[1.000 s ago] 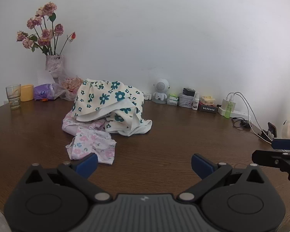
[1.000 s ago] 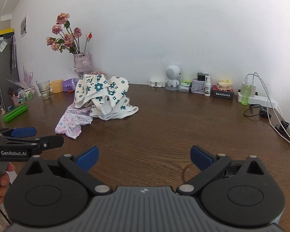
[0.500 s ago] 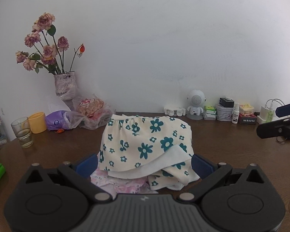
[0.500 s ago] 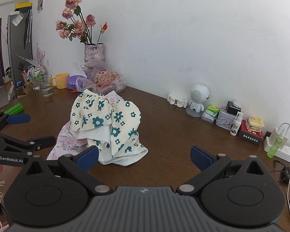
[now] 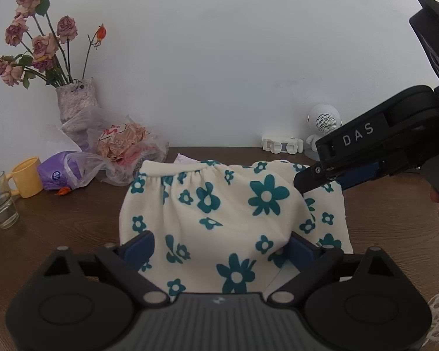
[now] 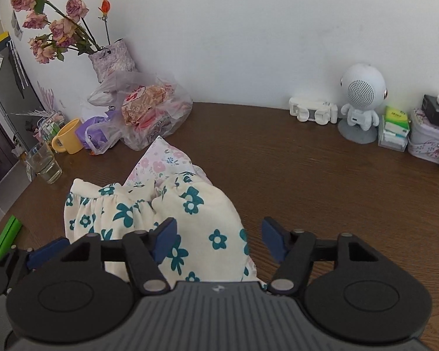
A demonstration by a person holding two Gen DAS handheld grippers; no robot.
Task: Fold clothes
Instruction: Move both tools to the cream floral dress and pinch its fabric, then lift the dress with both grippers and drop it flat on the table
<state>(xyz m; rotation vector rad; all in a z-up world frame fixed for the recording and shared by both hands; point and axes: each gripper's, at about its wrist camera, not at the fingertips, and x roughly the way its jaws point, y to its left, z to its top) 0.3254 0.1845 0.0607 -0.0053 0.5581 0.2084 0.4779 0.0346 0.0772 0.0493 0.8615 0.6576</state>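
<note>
The flowered garment [image 5: 219,204] is bunched between the spread fingers of the left gripper [image 5: 219,247]; the right gripper [image 6: 219,238] is likewise held wide over it.

A heap of clothes [image 5: 219,204] is found on the bench [image 6: 322,181], between the spread fingers of the left claw [image 5: 219,248]. The right claw [image 6: 219,238] is held over the heap's right side, and a second garment [image 6: 161,161] is seen under the heap, projecting toward the wall. Behind and to the left, a plastic bag [image 6: 149,114] is placed before a vase of roses [image 5: 76,99]; a mug [image 5: 26,177] and a glass [image 5: 0,199] are set further left. To the right, against the wall, a robot figurine [image 6: 361,102] is stood, with small boxes [image 6: 395,128] beside it.
</note>
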